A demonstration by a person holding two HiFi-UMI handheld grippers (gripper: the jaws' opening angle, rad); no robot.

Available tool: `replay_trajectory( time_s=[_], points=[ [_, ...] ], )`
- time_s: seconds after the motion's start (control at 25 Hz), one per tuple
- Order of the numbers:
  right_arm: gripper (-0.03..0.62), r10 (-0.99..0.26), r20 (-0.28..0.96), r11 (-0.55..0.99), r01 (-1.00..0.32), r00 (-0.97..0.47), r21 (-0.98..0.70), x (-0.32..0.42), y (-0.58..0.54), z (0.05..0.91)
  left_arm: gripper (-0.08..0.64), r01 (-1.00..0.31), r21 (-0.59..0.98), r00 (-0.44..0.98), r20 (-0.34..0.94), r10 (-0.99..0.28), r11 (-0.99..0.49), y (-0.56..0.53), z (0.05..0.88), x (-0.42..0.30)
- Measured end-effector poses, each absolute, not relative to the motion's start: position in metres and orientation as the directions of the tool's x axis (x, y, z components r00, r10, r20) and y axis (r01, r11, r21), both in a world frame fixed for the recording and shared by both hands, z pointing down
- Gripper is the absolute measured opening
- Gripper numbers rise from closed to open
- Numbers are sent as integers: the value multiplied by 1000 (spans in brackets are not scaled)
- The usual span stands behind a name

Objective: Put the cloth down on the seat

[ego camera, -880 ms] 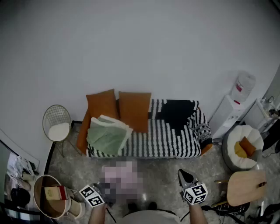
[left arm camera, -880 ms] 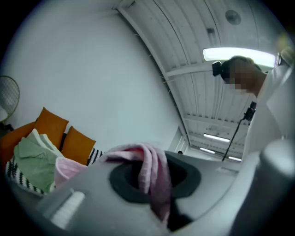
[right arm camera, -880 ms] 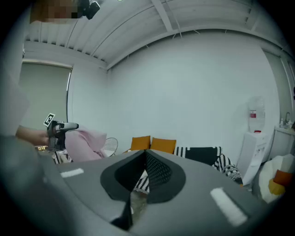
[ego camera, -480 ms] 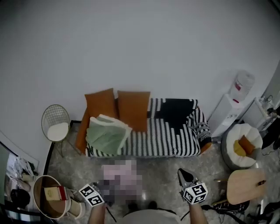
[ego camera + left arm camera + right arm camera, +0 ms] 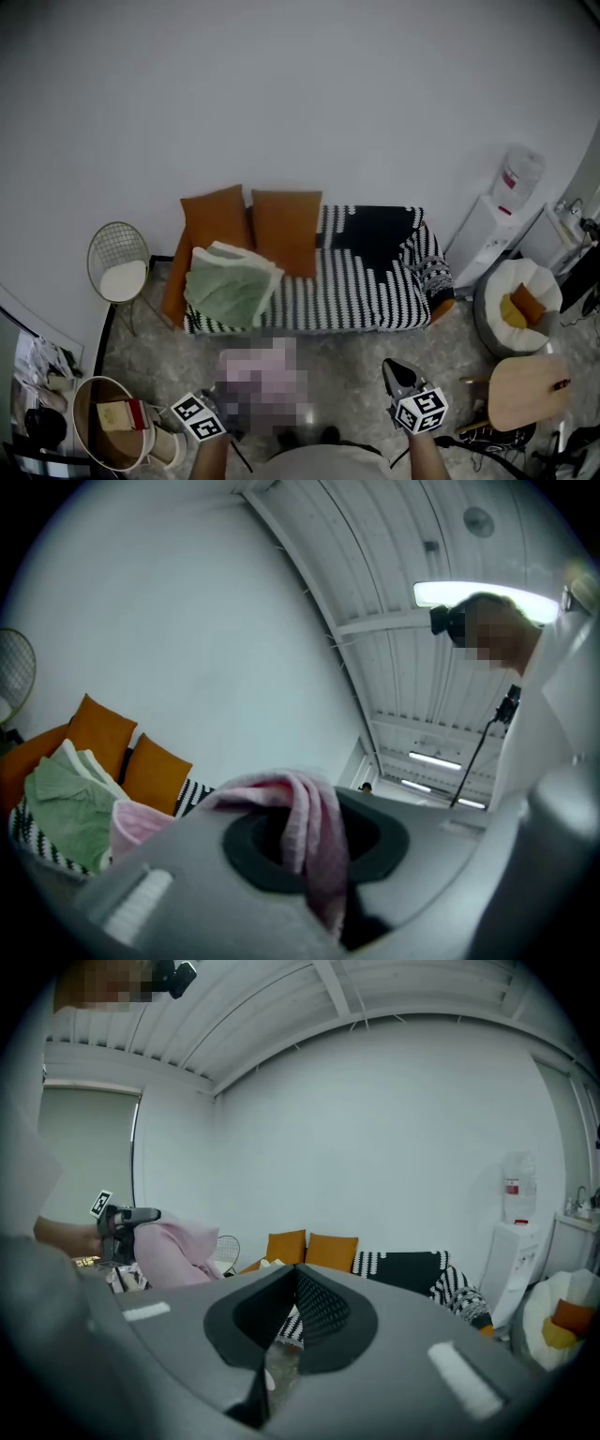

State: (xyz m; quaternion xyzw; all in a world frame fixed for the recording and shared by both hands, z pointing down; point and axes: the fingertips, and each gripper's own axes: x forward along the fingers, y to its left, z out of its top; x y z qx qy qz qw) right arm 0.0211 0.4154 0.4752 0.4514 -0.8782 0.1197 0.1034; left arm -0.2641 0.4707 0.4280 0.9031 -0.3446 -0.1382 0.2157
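sofa [image 5: 366, 291] against wall [image 5: 281, 94] | cushions [image 5: 253, 230] on its left end | blanket [image 5: 230, 286] before cushions | chair [image 5: 120, 267] left of sofa | dispenser [image 5: 489, 234] right

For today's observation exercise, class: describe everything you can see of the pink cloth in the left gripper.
The pink cloth looks soft and ribbed, like towelling. It is bunched up and pinched between the shut jaws of the left gripper. One fold loops over them and the rest hangs loose in a rounded bundle. It is held in the air, short of the striped sofa; nothing else touches it.
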Motion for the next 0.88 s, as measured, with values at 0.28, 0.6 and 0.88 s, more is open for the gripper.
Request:
replay_trajectory(
  time_s=[0.28,0.6,0.88],
  points=[
    [6,-784,299,539,-835,-544,-106,10,424,479,48,-542,489,742,-105,-662,-684,473,434,-277],
    [6,-821,305,476,-874,-482,-101,-5,431,478,48,-506,494,772,-105,-627,-707,476,436,-295],
    [6,-837,299,448,-888,-459,-108,-15,440,477,48,-487,495,790,-103,-605,-720,482,435,-307]
  ],
)
